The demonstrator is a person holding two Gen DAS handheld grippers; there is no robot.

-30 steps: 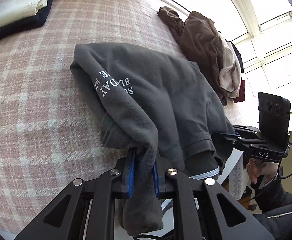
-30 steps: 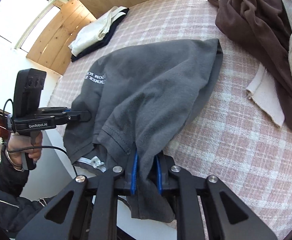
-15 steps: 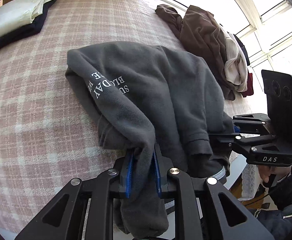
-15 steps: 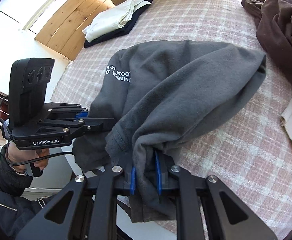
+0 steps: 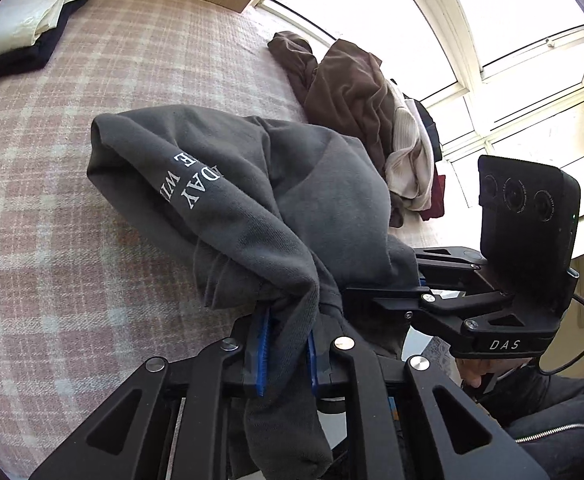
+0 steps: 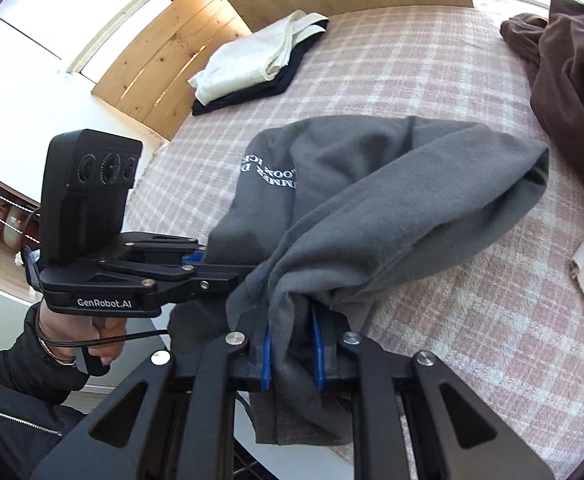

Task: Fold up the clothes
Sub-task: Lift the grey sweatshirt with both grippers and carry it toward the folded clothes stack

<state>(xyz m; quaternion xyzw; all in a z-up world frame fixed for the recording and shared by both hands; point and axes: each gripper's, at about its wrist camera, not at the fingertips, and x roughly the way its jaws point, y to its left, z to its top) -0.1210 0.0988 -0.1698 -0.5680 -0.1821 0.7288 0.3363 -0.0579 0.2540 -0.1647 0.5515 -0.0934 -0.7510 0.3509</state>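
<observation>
Grey fleece with white lettering, the sweatshirt (image 5: pixel 252 184) lies bunched on the plaid cover (image 5: pixel 52 264), its near edge gathered up toward me. My left gripper (image 5: pixel 286 354) is clamped on one bunch of that edge, and my right gripper (image 6: pixel 292 354) pinches another just beside it, blue pads pressed into the cloth. Beyond the sweatshirt, a heap of brown clothes (image 5: pixel 343 88) sits by the window, and a folded stack (image 6: pixel 252 64) rests at the far corner.
</observation>
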